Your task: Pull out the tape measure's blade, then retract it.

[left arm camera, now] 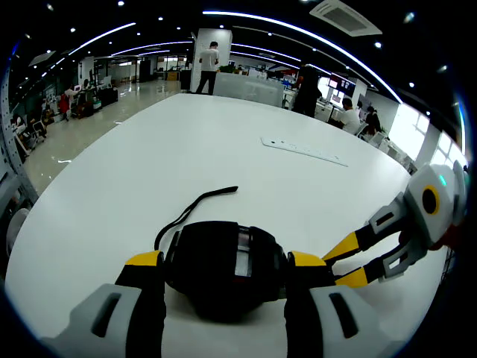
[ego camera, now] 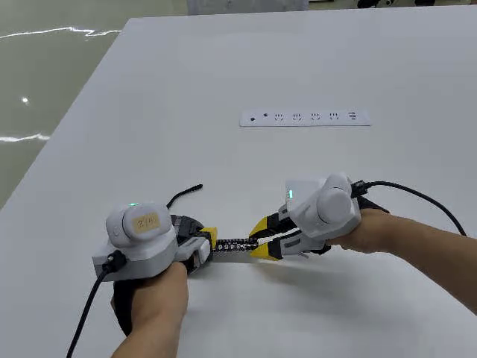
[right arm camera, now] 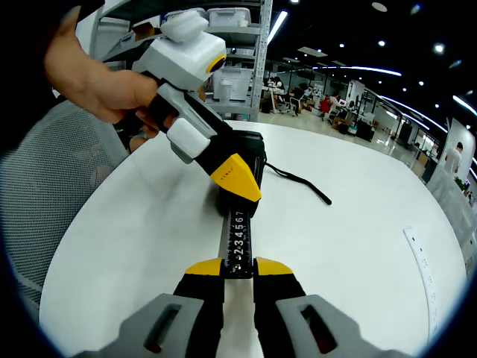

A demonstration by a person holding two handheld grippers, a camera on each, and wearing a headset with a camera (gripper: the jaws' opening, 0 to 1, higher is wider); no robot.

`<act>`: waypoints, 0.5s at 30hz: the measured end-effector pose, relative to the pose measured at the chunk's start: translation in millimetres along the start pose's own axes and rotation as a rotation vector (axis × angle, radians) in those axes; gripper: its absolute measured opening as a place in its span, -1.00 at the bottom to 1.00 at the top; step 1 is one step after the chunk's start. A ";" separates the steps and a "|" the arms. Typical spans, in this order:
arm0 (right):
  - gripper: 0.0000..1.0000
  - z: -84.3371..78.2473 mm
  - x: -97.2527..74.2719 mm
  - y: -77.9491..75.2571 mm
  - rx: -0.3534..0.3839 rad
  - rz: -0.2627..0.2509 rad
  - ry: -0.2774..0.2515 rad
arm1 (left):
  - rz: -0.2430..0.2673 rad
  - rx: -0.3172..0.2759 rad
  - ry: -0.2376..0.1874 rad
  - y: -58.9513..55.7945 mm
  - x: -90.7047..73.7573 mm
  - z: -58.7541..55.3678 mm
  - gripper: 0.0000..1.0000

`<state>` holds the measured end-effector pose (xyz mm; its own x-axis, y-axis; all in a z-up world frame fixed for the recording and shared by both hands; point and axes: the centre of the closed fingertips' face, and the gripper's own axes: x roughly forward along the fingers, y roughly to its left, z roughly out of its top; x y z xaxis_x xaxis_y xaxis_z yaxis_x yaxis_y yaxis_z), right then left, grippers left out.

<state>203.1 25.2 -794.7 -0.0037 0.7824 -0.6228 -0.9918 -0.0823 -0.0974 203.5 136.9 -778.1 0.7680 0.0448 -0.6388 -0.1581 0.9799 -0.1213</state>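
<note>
A black tape measure case (left arm camera: 223, 265) rests on the white table, with my left gripper (left arm camera: 223, 261) shut on its two sides; in the head view the case (ego camera: 186, 231) sits under that gripper (ego camera: 195, 246). A short length of blade (right arm camera: 238, 242) with black numerals runs out of the case (right arm camera: 246, 160). My right gripper (right arm camera: 238, 267) is shut on the blade's end, and in the head view that gripper (ego camera: 258, 240) holds the blade (ego camera: 235, 245) just right of the case. The case's black wrist strap (left arm camera: 195, 205) trails away on the table.
A white power strip (ego camera: 305, 118) lies farther back on the white table (ego camera: 223, 89). A black cable (ego camera: 417, 195) runs from the right gripper. A mesh chair (right arm camera: 52, 224) stands by the table's near edge. People stand in the office beyond the table.
</note>
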 end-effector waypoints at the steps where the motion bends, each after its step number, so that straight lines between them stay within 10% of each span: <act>1: -0.73 0.6 0.1 0.2 -0.001 0.000 0.000 | 0.000 0.000 0.000 -0.7 -0.8 0.0 0.21; 15: -0.73 4.2 6.6 -0.4 0.000 -0.001 -0.003 | 0.001 -0.003 0.000 -2.5 -3.8 1.0 0.21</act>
<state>203.0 32.9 -795.5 -0.0034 0.7845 -0.6201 -0.9918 -0.0818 -0.0980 201.6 134.5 -774.6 0.7676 0.0455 -0.6393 -0.1606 0.9793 -0.1232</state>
